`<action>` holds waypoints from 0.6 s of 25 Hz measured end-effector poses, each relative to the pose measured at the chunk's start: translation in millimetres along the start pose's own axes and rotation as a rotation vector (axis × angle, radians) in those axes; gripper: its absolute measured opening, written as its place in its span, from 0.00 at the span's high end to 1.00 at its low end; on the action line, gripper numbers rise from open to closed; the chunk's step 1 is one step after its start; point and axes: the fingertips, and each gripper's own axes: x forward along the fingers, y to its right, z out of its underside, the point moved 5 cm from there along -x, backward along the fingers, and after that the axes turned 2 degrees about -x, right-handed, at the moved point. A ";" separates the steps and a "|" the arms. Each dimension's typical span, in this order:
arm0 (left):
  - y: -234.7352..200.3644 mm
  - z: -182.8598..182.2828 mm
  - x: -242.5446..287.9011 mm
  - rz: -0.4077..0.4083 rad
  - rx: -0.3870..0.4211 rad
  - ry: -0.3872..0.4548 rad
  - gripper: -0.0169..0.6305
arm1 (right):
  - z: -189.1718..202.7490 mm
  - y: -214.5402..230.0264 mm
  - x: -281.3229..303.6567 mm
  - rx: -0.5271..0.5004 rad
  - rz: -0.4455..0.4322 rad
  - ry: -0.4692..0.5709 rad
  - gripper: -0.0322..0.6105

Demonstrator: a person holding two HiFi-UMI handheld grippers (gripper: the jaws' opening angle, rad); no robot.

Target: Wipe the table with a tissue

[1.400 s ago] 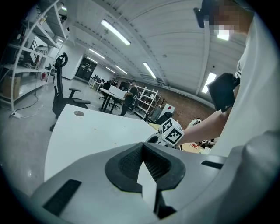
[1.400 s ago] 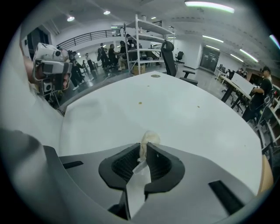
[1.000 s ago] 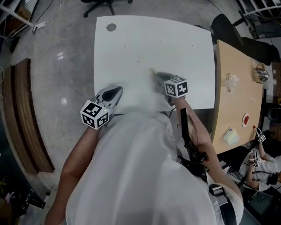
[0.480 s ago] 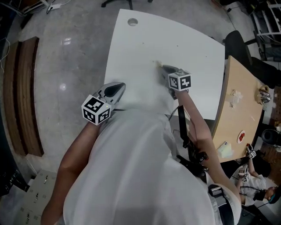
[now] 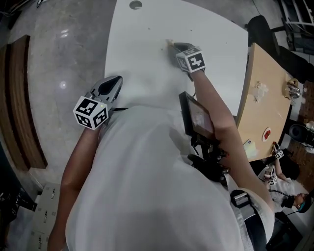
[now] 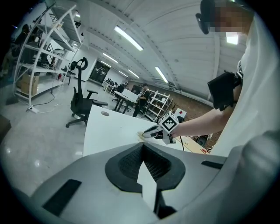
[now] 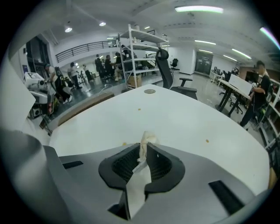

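Note:
A crumpled white tissue (image 7: 146, 142) is pinched at the tip of my right gripper (image 7: 145, 146), which is shut on it and presses it on the white table (image 7: 175, 118). In the head view the right gripper (image 5: 172, 45) reaches out over the table's middle, and the tissue (image 5: 170, 43) sticks out ahead of it. My left gripper (image 5: 117, 78) hovers over the table's near left edge, shut with nothing in it. From the left gripper (image 6: 143, 146) view I see the right gripper (image 6: 153, 131) and the tissue (image 6: 141, 135) on the tabletop.
Small brown specks (image 7: 207, 141) dot the table, and a round cable hole (image 5: 136, 5) sits at its far corner. A wooden table (image 5: 265, 98) with small items adjoins on the right. A black office chair (image 5: 260, 27) stands behind. A screen (image 5: 196, 117) hangs at my chest.
The right gripper has slid the tissue farther across the table, away from me. The left gripper has stayed near the table's near left edge. My head view has shifted.

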 end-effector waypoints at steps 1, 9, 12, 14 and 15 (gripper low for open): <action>1.6 1.1 2.9 0.002 -0.002 -0.001 0.96 | -0.9 1.0 0.4 -0.041 0.004 -0.013 0.87; 6.1 3.6 13.0 0.019 -0.010 -0.002 0.96 | 4.1 -10.6 3.8 -0.221 0.068 -0.116 0.87; 5.1 5.4 12.4 0.022 -0.011 -0.004 0.96 | 2.8 -22.3 6.4 -0.257 0.052 -0.119 0.87; 5.2 4.9 13.4 0.024 -0.009 -0.003 0.96 | 2.4 -28.8 6.3 -0.275 0.054 -0.117 0.87; 5.3 4.1 14.2 0.027 -0.007 -0.002 0.96 | 2.1 -32.0 5.7 -0.287 0.056 -0.116 0.87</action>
